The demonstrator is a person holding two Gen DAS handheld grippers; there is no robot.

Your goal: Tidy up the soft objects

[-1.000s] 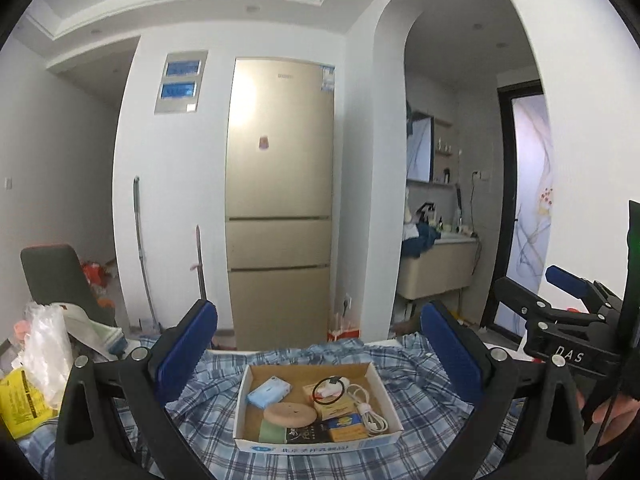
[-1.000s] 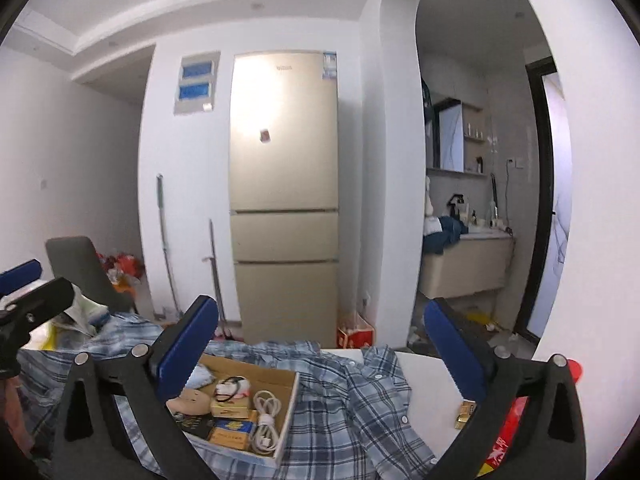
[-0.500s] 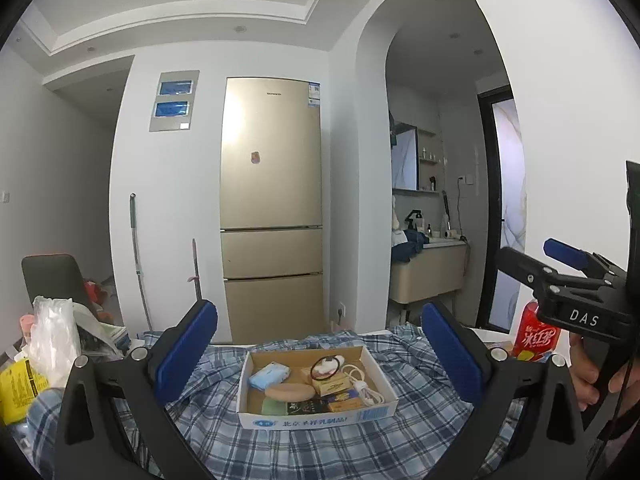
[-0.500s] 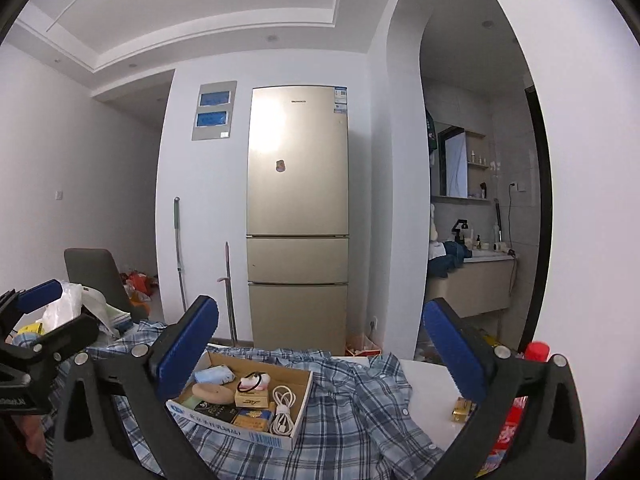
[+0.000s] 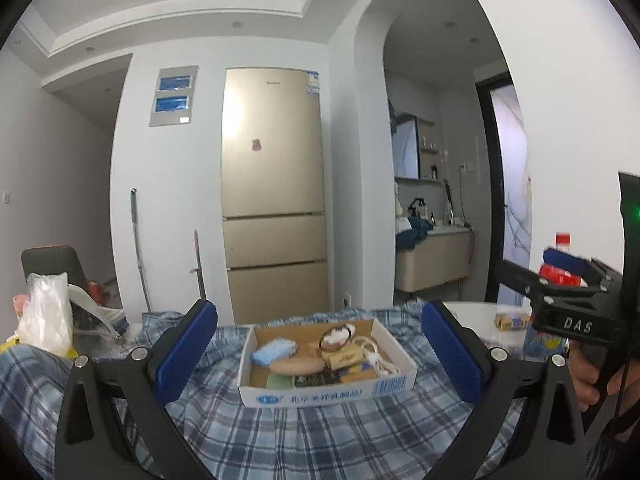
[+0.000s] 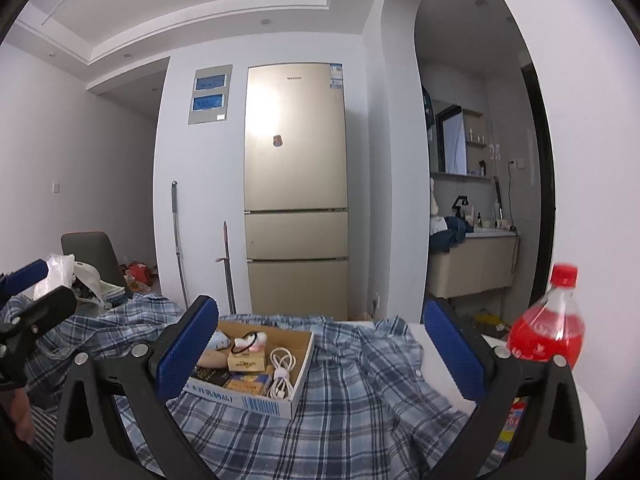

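Note:
A blue plaid shirt (image 5: 320, 436) (image 6: 360, 392) lies spread and crumpled over a white table. On it sits an open cardboard box (image 5: 324, 388) (image 6: 296, 376) holding a blue packet, a tan oval piece, a white cable and small boxes. My left gripper (image 5: 318, 354) hangs open above the shirt, its blue pads framing the box. My right gripper (image 6: 320, 346) is open too, to the right of the box, over the shirt's collar side. Each gripper shows at the edge of the other's view, held by a hand.
A red soda bottle (image 6: 550, 328) stands on the table at the right. A small yellow packet (image 5: 512, 320) lies near it. A white plastic bag (image 5: 44, 316) and a grey chair (image 6: 92, 252) are on the left. A gold fridge (image 6: 296, 188) stands behind.
Both views have tilted slightly and drawn a bit closer to the table; the box and shirt look larger and the soda bottle has come fully into the right view. Both grippers stay open.

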